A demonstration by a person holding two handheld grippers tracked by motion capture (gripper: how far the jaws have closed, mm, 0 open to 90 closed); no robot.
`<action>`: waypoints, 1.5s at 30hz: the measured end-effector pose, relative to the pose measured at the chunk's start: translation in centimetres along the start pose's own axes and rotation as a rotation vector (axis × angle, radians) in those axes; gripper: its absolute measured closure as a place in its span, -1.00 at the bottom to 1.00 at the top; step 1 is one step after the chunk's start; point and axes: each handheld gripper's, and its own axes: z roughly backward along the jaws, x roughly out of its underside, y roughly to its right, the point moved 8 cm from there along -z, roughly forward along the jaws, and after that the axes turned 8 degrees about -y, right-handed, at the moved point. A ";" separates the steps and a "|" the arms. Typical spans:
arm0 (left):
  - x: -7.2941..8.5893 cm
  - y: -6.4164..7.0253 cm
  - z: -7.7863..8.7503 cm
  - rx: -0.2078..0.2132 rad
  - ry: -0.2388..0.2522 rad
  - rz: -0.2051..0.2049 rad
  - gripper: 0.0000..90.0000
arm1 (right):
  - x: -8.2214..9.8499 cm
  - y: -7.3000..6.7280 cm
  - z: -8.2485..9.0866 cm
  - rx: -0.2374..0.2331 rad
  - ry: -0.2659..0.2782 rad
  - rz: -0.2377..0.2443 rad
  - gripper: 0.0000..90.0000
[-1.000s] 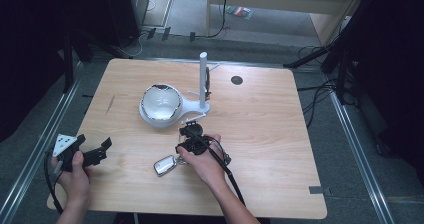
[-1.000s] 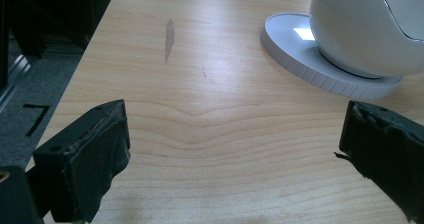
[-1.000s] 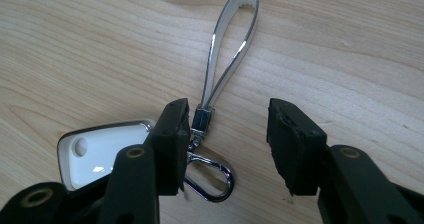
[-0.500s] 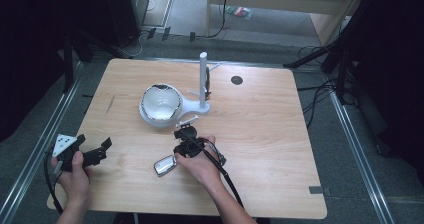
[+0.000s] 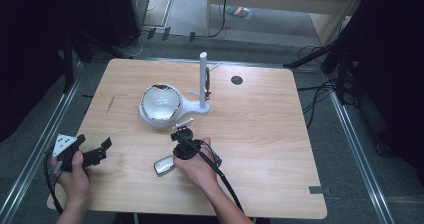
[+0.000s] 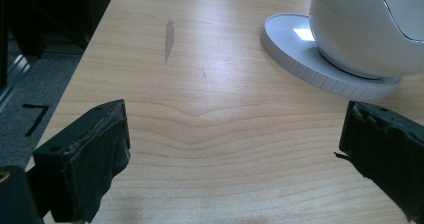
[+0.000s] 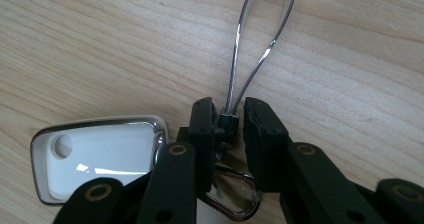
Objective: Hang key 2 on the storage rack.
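Right now, line by line:

Work in hand: picking up the car key (image 5: 164, 165) by its metal strap loop (image 7: 260, 31), judged from where the right gripper (image 7: 231, 121) sits.

Right gripper: its jaws have just been closing, and in the right gripper view they stand either side of the small clasp (image 7: 226, 126) at the base of the loop. They look clenched on that clasp, though a thin gap on one side leaves the firmness of the hold uncertain.

Key, place: flat on the wooden table (image 5: 260, 129), near the person's edge, just beside the right hand (image 5: 200, 166) and well short of the white stand with the round bowl (image 5: 161, 104).

Key, lie: in the right gripper view the silver-rimmed body (image 7: 95, 156) lies to the left of the jaws, while the loop runs straight ahead, away from the gripper.

Deciding relation: the loop's long axis lines up with the jaws' own direction, so the grip crosses the narrow clasp, and a lift should leave the body hanging off to one side.

Left gripper (image 5: 92, 151): released, jaws wide with bare table between them, near the left edge and well apart from the key.

Nearer hand: the right, by a wide margin.
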 end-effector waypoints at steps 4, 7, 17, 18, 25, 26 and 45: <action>0.0 0.0 0.0 -0.002 -0.001 -0.003 -1.00 | 0.0 0.0 -0.1 0.033 0.018 0.029 0.77; 0.0 0.0 0.0 -0.002 -0.001 -0.003 -1.00 | 0.3 -0.3 -0.1 0.077 0.007 0.092 0.82; 0.0 0.0 0.0 -0.003 0.001 -0.005 -1.00 | 0.4 -0.4 -0.1 0.064 0.038 0.117 0.86; 0.0 0.0 0.0 -0.002 0.002 -0.005 -1.00 | 0.4 -0.3 -0.1 0.058 0.044 0.117 0.86; 0.0 0.0 0.0 -0.006 -0.001 -0.007 -1.00 | 0.5 -0.3 2.1 -0.055 0.152 0.087 0.86; 0.0 0.0 0.0 -0.005 0.000 -0.007 -1.00 | 0.5 -0.2 2.5 -0.054 0.172 0.084 0.86; 0.0 0.0 0.0 -0.004 0.000 -0.006 -1.00 | -0.1 1.5 8.4 -0.076 0.475 0.044 0.86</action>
